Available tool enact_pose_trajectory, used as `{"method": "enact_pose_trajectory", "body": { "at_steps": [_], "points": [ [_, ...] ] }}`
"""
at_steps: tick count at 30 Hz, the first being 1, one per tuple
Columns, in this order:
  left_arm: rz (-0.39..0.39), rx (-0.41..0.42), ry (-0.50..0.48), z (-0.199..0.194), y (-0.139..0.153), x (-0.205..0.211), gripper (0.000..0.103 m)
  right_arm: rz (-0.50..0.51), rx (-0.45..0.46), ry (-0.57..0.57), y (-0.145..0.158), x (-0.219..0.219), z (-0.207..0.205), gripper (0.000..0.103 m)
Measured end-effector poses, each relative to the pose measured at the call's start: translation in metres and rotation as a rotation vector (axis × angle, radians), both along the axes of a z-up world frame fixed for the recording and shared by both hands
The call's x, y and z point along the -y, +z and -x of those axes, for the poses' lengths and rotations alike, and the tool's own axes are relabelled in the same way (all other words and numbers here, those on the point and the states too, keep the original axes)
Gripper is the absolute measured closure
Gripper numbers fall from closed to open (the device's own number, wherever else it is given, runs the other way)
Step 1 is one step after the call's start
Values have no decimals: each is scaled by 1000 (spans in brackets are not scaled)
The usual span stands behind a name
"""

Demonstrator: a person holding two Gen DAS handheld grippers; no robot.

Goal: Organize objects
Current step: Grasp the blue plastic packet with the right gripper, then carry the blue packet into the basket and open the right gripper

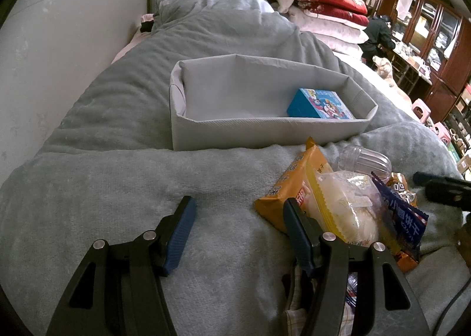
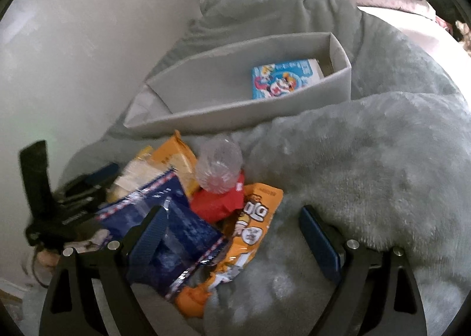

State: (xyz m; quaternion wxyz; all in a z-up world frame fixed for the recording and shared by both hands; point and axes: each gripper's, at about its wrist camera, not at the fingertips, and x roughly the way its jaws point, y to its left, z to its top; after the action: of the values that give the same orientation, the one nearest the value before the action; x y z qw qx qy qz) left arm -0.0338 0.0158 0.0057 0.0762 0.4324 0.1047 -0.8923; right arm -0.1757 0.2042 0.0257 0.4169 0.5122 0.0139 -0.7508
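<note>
both claws wide, empty: left claw (image 1: 238, 212) beside snack pile (image 1: 338, 206), right claw (image 2: 232, 218) over it

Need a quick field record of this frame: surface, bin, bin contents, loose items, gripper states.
surface: grey blanket
bin: grey fabric bin, open top, on the blanket
bin contents: blue cartoon box at one end
loose items: orange snack bag, clear bottle, blue biscuit pack, piled in front of the bin
left gripper: open, empty
right gripper: open, over the pile
</note>
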Motion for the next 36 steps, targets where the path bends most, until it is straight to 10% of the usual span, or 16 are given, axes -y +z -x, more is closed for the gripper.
{"method": "enact_pose_trajectory", "body": {
  "at_steps": [6, 10, 14, 20, 36],
  "points": [
    [0, 0, 1, 0, 0, 0, 42, 194, -15, 134, 25, 0, -21, 16],
    [0, 0, 0, 0, 0, 0, 42, 119, -69, 257, 29, 28, -43, 17],
    [0, 1, 0, 0, 0, 0, 42, -28, -84, 308, 13, 51, -54, 41],
    [0, 0, 0, -1, 0, -1, 42, 27, 31, 233, -1, 36, -32, 71],
    [-13, -127, -89, -2, 40, -17, 42, 342, 59, 2, 30, -14, 10, 75]
  ]
}}
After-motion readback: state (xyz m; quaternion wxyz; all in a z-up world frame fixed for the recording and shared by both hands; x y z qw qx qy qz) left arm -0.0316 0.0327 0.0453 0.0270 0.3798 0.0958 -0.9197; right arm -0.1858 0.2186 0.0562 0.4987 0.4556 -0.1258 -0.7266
